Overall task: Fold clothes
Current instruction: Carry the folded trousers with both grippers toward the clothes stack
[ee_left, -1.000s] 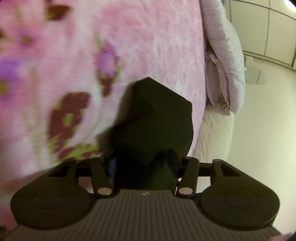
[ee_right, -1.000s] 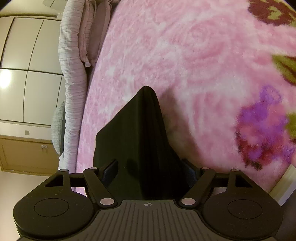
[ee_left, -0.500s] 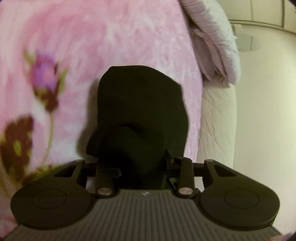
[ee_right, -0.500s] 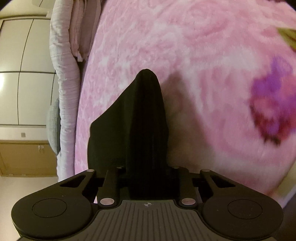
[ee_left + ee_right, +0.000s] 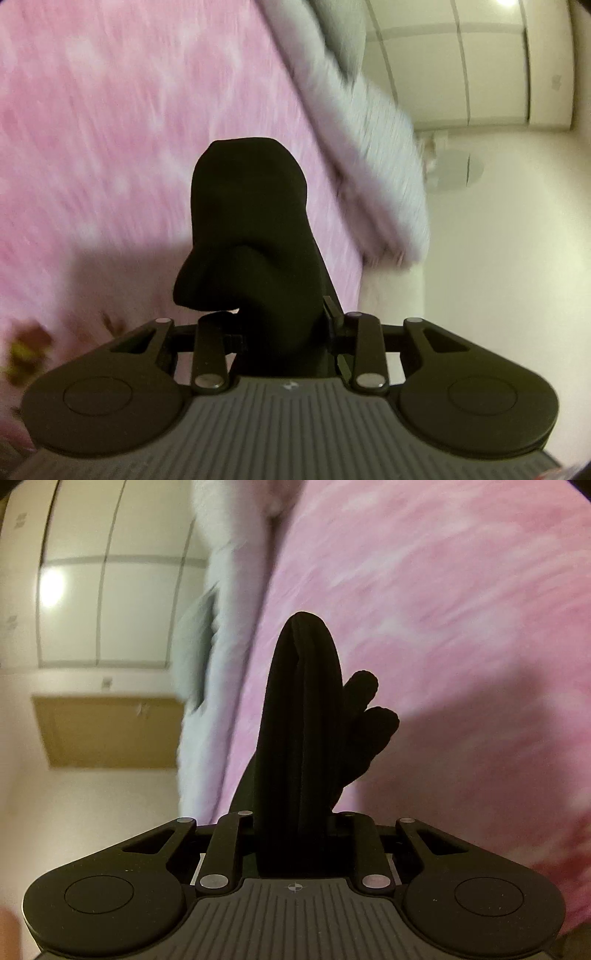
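A black garment [image 5: 251,221] hangs in front of my left gripper [image 5: 275,314], which is shut on it; the cloth bunches and hides the fingers. In the right wrist view the same black garment [image 5: 303,716] stands as a narrow vertical fold, and my right gripper [image 5: 295,823] is shut on it. Both grippers hold the cloth above a pink floral blanket [image 5: 110,129] on the bed. The background is motion-blurred in both views.
A pale lilac quilt [image 5: 369,136] is rolled along the bed's edge, also in the right wrist view as the quilt [image 5: 221,627]. Beyond it are white wardrobe doors [image 5: 110,602], a wooden cabinet [image 5: 110,731] and a pale floor [image 5: 498,258].
Both grippers have lifted and swung with the black garment, tilting toward the bed's edge. The right gripper's jaws closed on the cloth, which now hangs in a narrower fold.
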`<action>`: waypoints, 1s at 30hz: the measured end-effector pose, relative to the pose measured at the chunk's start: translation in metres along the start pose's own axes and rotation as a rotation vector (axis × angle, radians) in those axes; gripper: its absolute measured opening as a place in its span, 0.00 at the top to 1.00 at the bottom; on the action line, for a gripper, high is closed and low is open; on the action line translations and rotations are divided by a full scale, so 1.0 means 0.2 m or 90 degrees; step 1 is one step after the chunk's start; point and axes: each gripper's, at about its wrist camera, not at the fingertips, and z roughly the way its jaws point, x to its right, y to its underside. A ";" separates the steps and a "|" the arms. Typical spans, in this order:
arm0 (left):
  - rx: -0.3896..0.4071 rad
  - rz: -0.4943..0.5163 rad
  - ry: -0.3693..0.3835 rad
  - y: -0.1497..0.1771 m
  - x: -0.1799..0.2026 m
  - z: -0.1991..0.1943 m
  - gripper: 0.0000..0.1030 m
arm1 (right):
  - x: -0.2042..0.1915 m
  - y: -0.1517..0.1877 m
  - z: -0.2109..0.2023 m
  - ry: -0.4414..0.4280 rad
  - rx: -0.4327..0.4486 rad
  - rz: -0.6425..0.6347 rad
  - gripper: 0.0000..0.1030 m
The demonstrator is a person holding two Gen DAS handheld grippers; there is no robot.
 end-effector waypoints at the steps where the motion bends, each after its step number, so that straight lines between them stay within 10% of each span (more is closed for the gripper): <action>1: 0.022 -0.003 0.004 -0.06 0.01 -0.10 0.72 | -0.08 0.03 0.08 -0.009 -0.015 -0.009 0.80; 10: 0.196 -0.007 0.039 -0.73 -0.10 -1.11 0.72 | -0.83 0.52 0.88 -0.095 -0.146 -0.099 0.80; 21: 0.247 0.023 0.040 -2.00 -0.48 -2.45 0.72 | -1.58 1.70 2.04 -0.124 -0.185 -0.107 0.80; 30: 0.364 0.021 0.042 -2.60 -0.62 -3.05 0.72 | -2.02 2.17 2.79 -0.147 -0.255 -0.167 0.80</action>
